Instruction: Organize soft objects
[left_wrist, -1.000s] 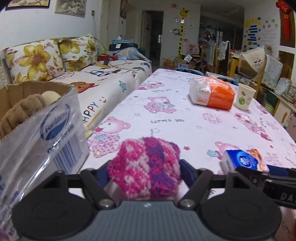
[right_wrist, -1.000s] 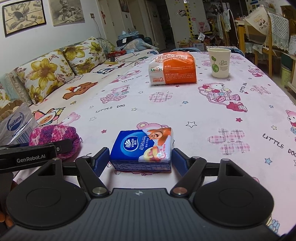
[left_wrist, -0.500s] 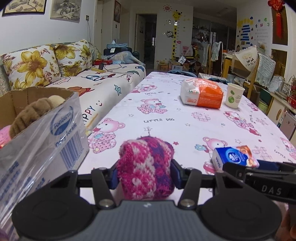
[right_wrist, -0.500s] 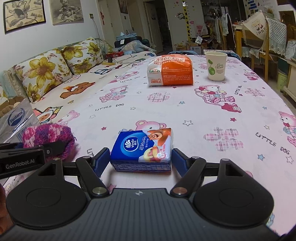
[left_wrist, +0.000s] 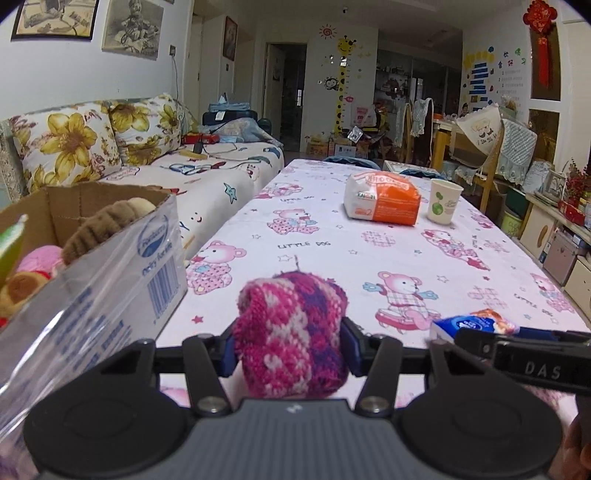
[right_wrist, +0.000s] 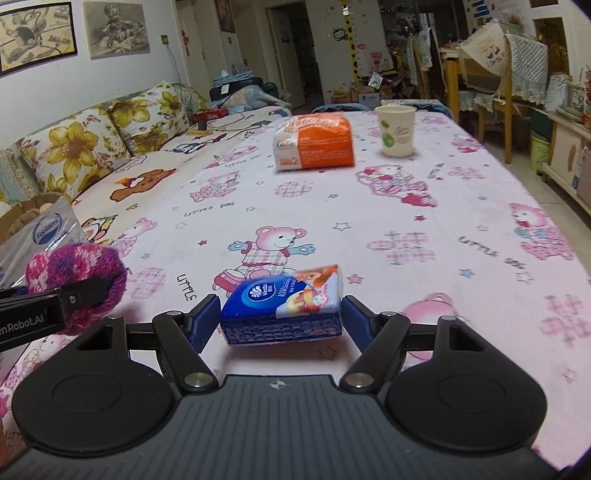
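My left gripper (left_wrist: 290, 349) is shut on a pink and purple knitted ball (left_wrist: 291, 336) and holds it above the table; the ball also shows in the right wrist view (right_wrist: 75, 278). My right gripper (right_wrist: 280, 319) is shut on a blue tissue pack (right_wrist: 282, 304), lifted off the table and tilted; the pack also shows in the left wrist view (left_wrist: 471, 326). A cardboard box (left_wrist: 110, 266) with plush toys (left_wrist: 99, 225) inside stands at the left.
An orange and white tissue bag (right_wrist: 314, 142) and a paper cup (right_wrist: 396, 131) stand far on the table with the pink bear cloth (right_wrist: 424, 229). A sofa with flower cushions (left_wrist: 74, 140) runs along the left. Chairs and shelves stand at the right.
The left gripper has closed on the knitted ball and lifted it. The right gripper has closed on the tissue pack and raised it off the table, tilted.
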